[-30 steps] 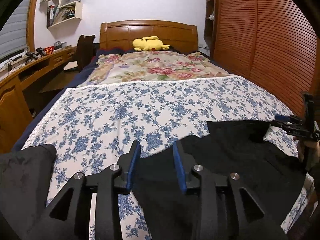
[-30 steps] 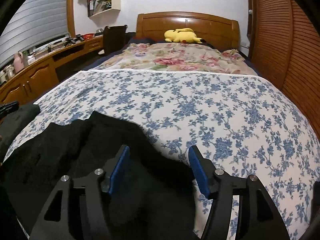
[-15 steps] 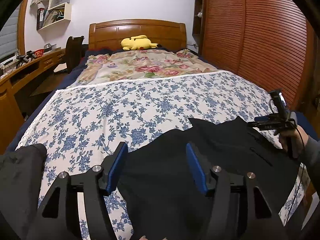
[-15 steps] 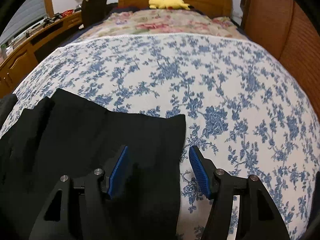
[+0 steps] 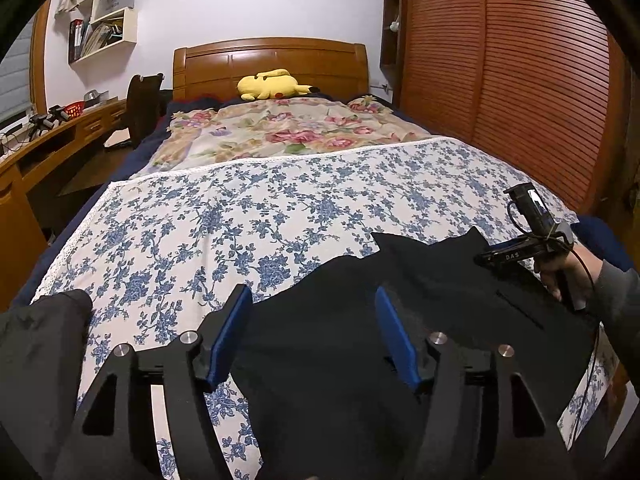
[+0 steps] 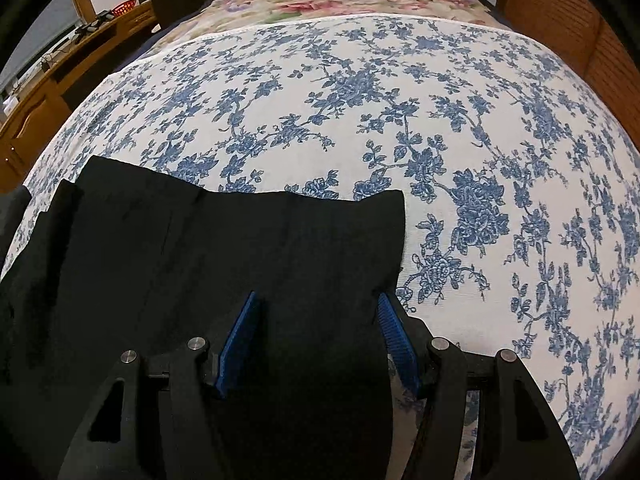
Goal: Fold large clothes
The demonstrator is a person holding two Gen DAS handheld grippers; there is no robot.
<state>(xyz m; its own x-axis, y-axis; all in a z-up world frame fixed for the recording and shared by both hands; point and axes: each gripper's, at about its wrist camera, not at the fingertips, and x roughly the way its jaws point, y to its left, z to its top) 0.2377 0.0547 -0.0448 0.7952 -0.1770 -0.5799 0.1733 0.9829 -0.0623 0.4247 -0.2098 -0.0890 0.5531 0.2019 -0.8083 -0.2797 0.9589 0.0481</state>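
Two grippers, both spread wide, gripping nothing; black garment (image 6: 208, 264) lay flat on the floral bedspread (image 6: 400, 100) at the near edge; soft, floppy, so you'd pinch corners; left gripper (image 5: 314, 336) and right gripper (image 6: 316, 340) hovered over it.

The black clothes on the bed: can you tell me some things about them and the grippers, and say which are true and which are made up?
1. The black garment lies on a blue-flowered white bedspread. True.
2. The left gripper is clamped shut on the cloth. False: its blue pads stand apart, open over the garment.
3. The right gripper is open near the garment's right corner. True.
4. A yellow plush toy sits on the black garment. False: it lies far off by the wooden headboard.
5. A red basket sits on the wooden desk. True.
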